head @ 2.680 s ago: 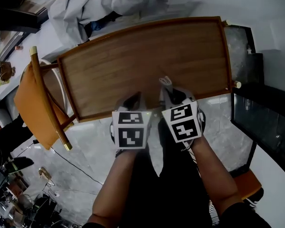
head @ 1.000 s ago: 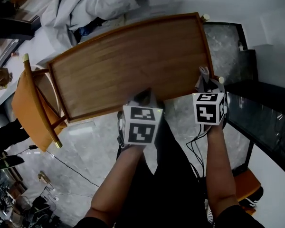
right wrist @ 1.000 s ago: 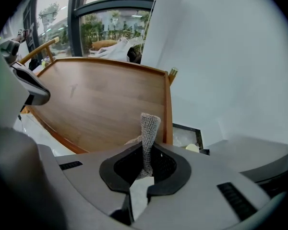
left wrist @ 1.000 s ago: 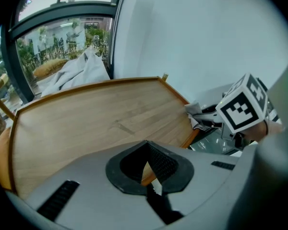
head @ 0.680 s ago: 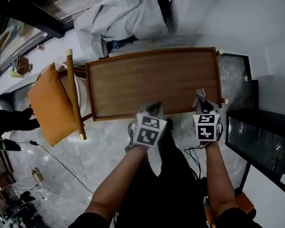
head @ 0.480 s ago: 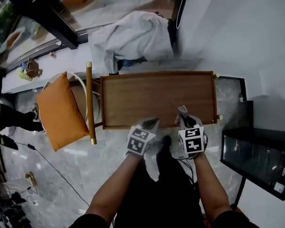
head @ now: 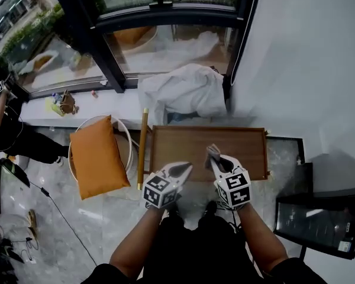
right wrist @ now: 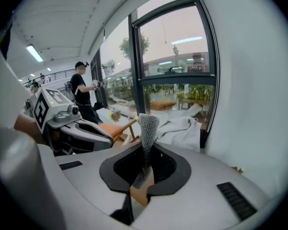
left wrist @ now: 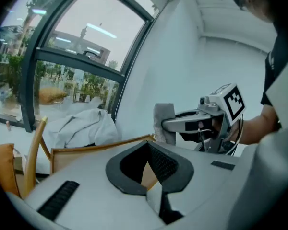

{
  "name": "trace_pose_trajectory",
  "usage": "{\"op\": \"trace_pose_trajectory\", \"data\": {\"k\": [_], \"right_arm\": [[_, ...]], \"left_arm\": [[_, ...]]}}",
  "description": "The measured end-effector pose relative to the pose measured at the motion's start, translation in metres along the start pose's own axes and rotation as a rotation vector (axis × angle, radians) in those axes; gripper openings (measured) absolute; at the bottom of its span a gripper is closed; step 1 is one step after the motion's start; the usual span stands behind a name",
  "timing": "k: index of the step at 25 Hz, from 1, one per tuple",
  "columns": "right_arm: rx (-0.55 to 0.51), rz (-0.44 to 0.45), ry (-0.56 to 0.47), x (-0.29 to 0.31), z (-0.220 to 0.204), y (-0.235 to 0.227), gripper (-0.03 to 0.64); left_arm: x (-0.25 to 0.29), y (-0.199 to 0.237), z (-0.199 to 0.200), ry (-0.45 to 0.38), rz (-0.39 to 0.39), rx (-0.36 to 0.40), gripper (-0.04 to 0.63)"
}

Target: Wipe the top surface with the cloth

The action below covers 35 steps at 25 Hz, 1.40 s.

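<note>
**Cloth:** the grey cloth (head: 213, 153) is pinched in the right gripper (head: 218, 161). It sticks up out of the tips like a little flag and isn't on the wood.

**Right gripper:** the jaws are clamped tight on the cloth's lower end.

**Left gripper:** the left gripper (head: 180, 169) has its jaws together with nothing between them. It's just hanging out beside the right one.

**Table top:** the wooden table top (head: 242, 149) has a raised rim and looks bare from here.

**Long axis:** it runs side to side across the person, so strokes would want to go left-right.

**Which way from the cloth:** forward and down. From above, the tips sit over the near edge, roughly mid-length. Both gripper views look out level at the window (head: 165, 40) though, so I'd guess the cloth is well off the wood.

**Nearer hand:** the right one, and it's got the cloth anyway.

**Stage:** I'd say no wiping is happening, since the cloth needs tipping down first.

**Watch out:** a chair (head: 143, 147) with an orange cushion (head: 97, 161) sits just off the left end. A white sheet (head: 183, 93) is heaped beyond the far edge.
</note>
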State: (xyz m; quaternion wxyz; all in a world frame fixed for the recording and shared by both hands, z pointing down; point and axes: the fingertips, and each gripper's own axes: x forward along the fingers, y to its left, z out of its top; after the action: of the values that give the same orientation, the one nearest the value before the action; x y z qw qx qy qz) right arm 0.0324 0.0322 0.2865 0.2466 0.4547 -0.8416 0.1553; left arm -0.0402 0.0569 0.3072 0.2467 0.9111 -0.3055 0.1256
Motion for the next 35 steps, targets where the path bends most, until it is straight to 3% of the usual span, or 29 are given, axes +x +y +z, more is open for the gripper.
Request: {"op": "trace_pose_trajectory", "data": {"k": [7, 12, 16, 19, 24, 30, 35], "right_arm": [[-0.068, 0.064, -0.249, -0.079, 0.076, 0.011, 0.037], [-0.055, 0.079, -0.355, -0.149, 0.083, -0.013, 0.037], [-0.070, 0.087, -0.409, -0.191, 0.082, -0.027, 0.037], [-0.054, 0.129, -0.435, -0.203, 0.074, -0.035, 0.037], [-0.036, 0.159, -0.468, -0.233, 0.065, -0.052, 0.037], [-0.033, 0.071, -0.482, -0.276, 0.053, -0.042, 0.037], [-0.019, 0.000, -0.451, -0.305, 0.030, 0.001, 0.037]], "left_arm": [[-0.068, -0.041, 0.083, -0.161, -0.038, 0.098, 0.011], [-0.093, -0.080, 0.105, -0.261, -0.080, 0.108, 0.011], [-0.100, -0.108, 0.114, -0.321, -0.067, 0.154, 0.011], [-0.102, -0.120, 0.117, -0.365, -0.067, 0.134, 0.011], [-0.113, -0.131, 0.107, -0.362, -0.049, 0.065, 0.011], [-0.135, -0.132, 0.088, -0.347, -0.047, 0.075, 0.011], [-0.181, -0.161, 0.070, -0.340, -0.069, 0.092, 0.011]]}}
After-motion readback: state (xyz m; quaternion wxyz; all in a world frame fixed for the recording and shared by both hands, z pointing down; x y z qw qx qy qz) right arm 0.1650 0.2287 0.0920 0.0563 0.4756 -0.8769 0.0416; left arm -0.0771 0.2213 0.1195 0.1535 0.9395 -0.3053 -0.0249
